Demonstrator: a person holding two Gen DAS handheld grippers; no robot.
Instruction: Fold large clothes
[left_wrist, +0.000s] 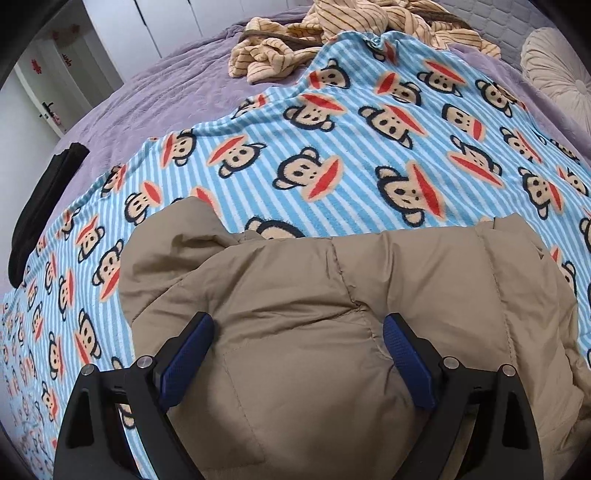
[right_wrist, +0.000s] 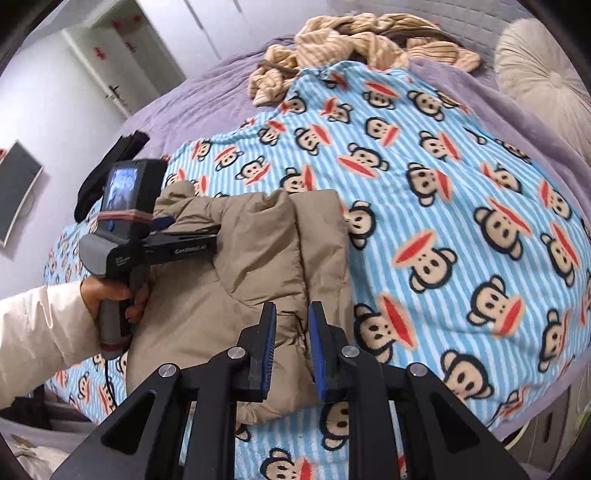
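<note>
Bedroom setup, so the bed (left_wrist: 155, 92) is the work surface, with a monkey-print blanket (left_wrist: 369, 122) spread over the purple cover, probably to give a flat, clean spot for folding. Nearest the cameras, the tan puffer jacket (left_wrist: 314, 314) lies on that blanket, already bunched into a thick bundle. The left hand-held gripper (left_wrist: 297, 332) hangs over it with fingers spread wide, nothing pinched, looks like it's lined up to grab a puffy fold. The right hand-held gripper (right_wrist: 291, 332) sits above the jacket's near edge, fingers close together but empty. Further back there's a striped beige garment (left_wrist: 332, 33) heaped up, likely waiting its turn, and a round cushion (right_wrist: 546, 74).
</note>
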